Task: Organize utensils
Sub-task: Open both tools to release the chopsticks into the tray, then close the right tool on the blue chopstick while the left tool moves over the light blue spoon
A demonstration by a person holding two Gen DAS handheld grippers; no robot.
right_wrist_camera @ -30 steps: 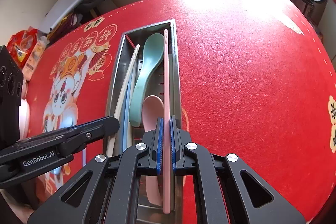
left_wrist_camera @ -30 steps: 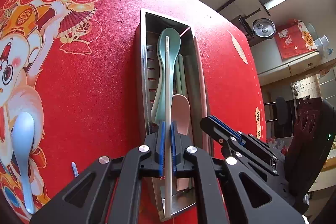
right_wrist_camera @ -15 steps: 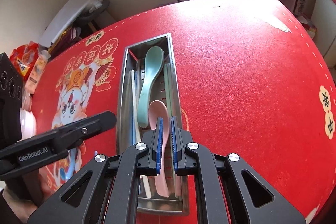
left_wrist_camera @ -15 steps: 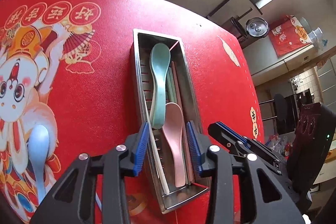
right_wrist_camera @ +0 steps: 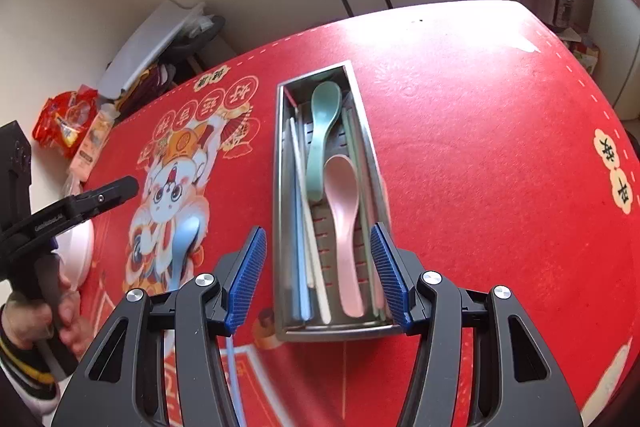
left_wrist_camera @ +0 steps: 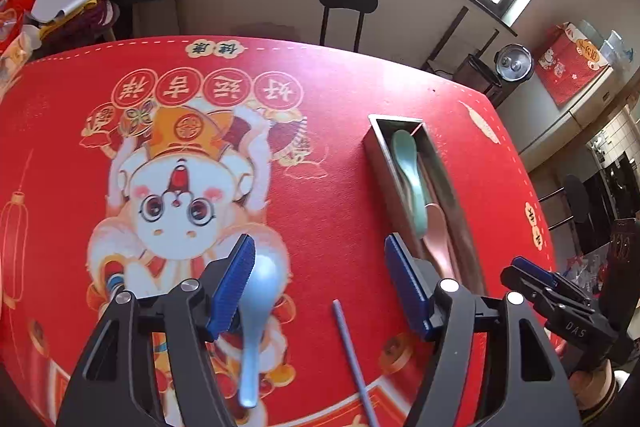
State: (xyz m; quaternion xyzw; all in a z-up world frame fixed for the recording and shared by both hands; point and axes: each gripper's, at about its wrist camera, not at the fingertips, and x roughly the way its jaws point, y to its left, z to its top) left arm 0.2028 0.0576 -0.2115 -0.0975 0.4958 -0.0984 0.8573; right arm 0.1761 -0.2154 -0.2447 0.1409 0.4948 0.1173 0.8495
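- Left claw (left_wrist_camera: pixel 320 283): jaws opening, nothing between the ribbed blue pads (left_wrist_camera: pixel 236 287); it hangs above the worktop (left_wrist_camera: pixel 340 219).
- Right claw (right_wrist_camera: pixel 318 273): jaws opening, released; the near end of the tray (right_wrist_camera: pixel 280 211) shows between its pads, untouched.
- Tray: long, narrow box of brushed metal with upright walls and a slotted floor, lying flat on the red, felt-like printed cloth.
- Tray contents: a matte green spoon (right_wrist_camera: pixel 322 131) at the far end, a matte pink spoon (right_wrist_camera: pixel 344 223) overlapping its handle, and slim pale chopsticks (right_wrist_camera: pixel 308 227) along both walls.
- Blue spoon (left_wrist_camera: pixel 256 315): smooth, rounded bowl, lying loose on the cartoon print, well apart from the tray.
- Blue chopstick (left_wrist_camera: pixel 354 359): thin, ridged at its tip, loose on the cloth between the blue spoon and the tray.
- Right wrist view alone shows the tray floor and the person's hand (right_wrist_camera: pixel 36 319) on the left handle.
- Left wrist view alone shows the blue chopstick's ridged tip.
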